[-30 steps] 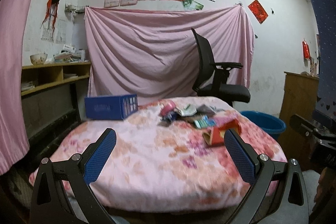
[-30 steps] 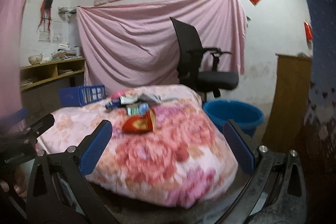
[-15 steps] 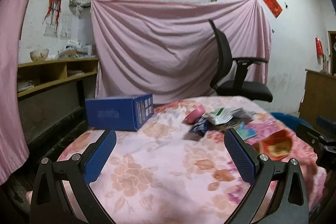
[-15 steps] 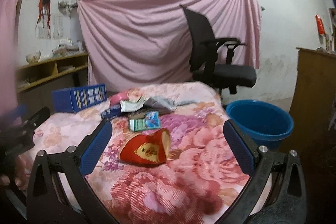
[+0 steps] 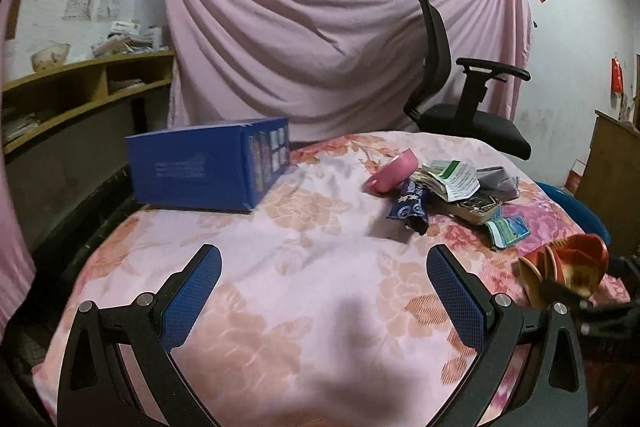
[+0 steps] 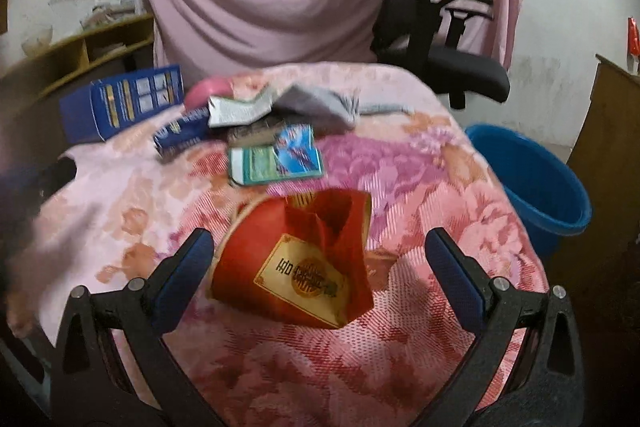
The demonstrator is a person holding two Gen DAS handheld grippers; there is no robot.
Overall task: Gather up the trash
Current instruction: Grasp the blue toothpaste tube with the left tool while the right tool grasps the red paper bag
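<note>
Right gripper [image 6: 318,267] over right part of floral-cloth table [image 6: 400,379], fingers wide apart, gripping nothing. Red paper packet [image 6: 298,267] lies between fingers, nearer left one; contact unclear. Packet's long axis runs near-left to far-right, open mouth facing away. Table edge drops off at right; blue bucket [image 6: 536,183] below it. Left gripper [image 5: 320,291] spread wide over bare cloth, free room around. Wrapper pile [image 5: 448,195] beyond, blue box [image 5: 208,167] far left.
</note>
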